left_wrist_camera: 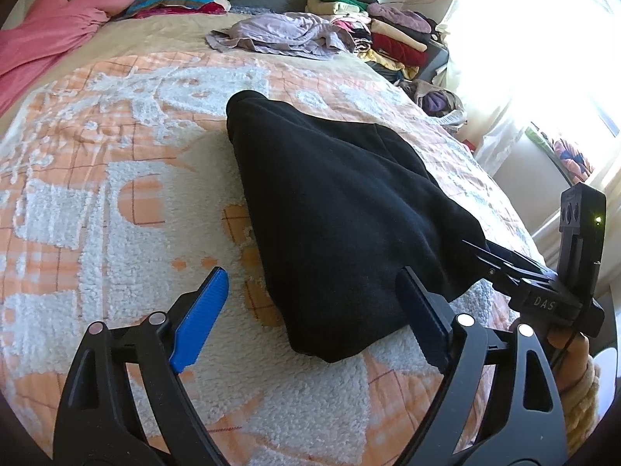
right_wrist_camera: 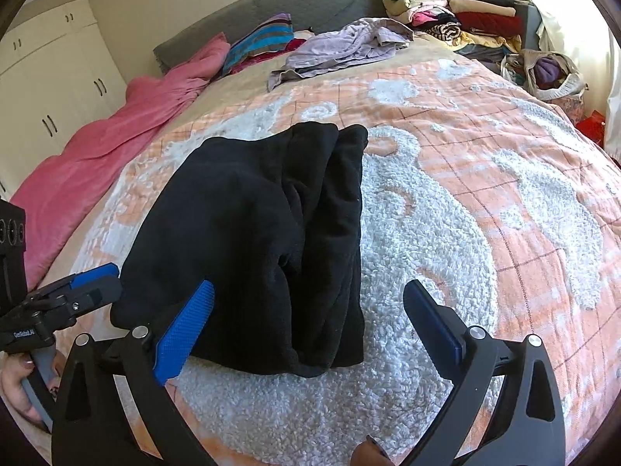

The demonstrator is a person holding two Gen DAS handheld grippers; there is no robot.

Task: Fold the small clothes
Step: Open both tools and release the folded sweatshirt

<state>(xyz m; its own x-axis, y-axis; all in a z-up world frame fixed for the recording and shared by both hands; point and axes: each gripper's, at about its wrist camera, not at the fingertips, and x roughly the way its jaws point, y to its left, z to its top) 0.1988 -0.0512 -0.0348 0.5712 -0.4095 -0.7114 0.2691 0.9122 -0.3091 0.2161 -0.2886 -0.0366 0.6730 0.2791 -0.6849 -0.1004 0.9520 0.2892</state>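
Observation:
A folded black garment (left_wrist_camera: 341, 202) (right_wrist_camera: 252, 233) lies flat on the orange-and-white bedspread (left_wrist_camera: 116, 194) (right_wrist_camera: 485, 194). My left gripper (left_wrist_camera: 312, 272) stands open over its near corner: the right pad lies at the cloth's edge, while the left blue pad hangs over bare bedspread. My right gripper (right_wrist_camera: 309, 285) is open too, straddling the garment's near right edge with its left pad over the cloth. Each gripper shows in the other's view, the right gripper (left_wrist_camera: 504, 264) at the garment's right side and the left gripper (right_wrist_camera: 97, 275) at its left corner. Neither pinches the cloth.
A crumpled lilac garment (left_wrist_camera: 283, 35) (right_wrist_camera: 349, 42) lies farther up the bed. A stack of folded clothes (left_wrist_camera: 388, 27) (right_wrist_camera: 465, 11) sits at the far right corner, with a bag of clothes (right_wrist_camera: 551, 73) beside it. A pink blanket (left_wrist_camera: 46, 31) (right_wrist_camera: 116, 136) runs along the left side.

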